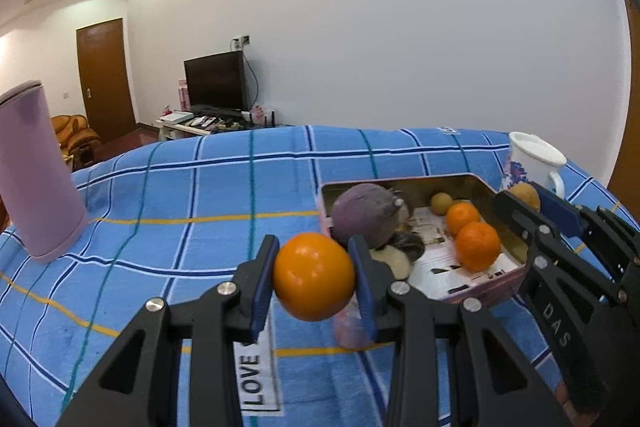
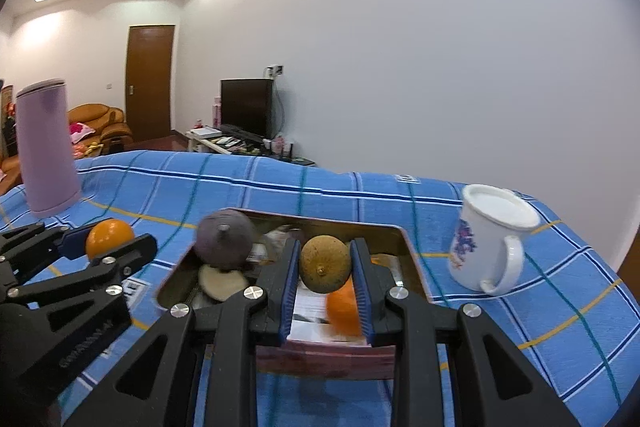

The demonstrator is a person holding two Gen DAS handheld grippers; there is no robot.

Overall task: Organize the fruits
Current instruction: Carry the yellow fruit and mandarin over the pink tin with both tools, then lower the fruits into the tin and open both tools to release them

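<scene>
We list by colour. Between our left gripper point(image 1: 314, 277) pads: a bright orange fruit point(image 1: 314, 275). Between our right gripper point(image 2: 326, 263) pads: a dull olive-brown fruit point(image 2: 325, 263). Both grippers: black frames, blue pads. Beyond them: a pink-sided tin point(image 1: 480, 291), gold inside; a purple-grey round fruit point(image 1: 366, 213); blue plaid cloth point(image 1: 180, 187) with white, navy, teal and yellow lines.
</scene>
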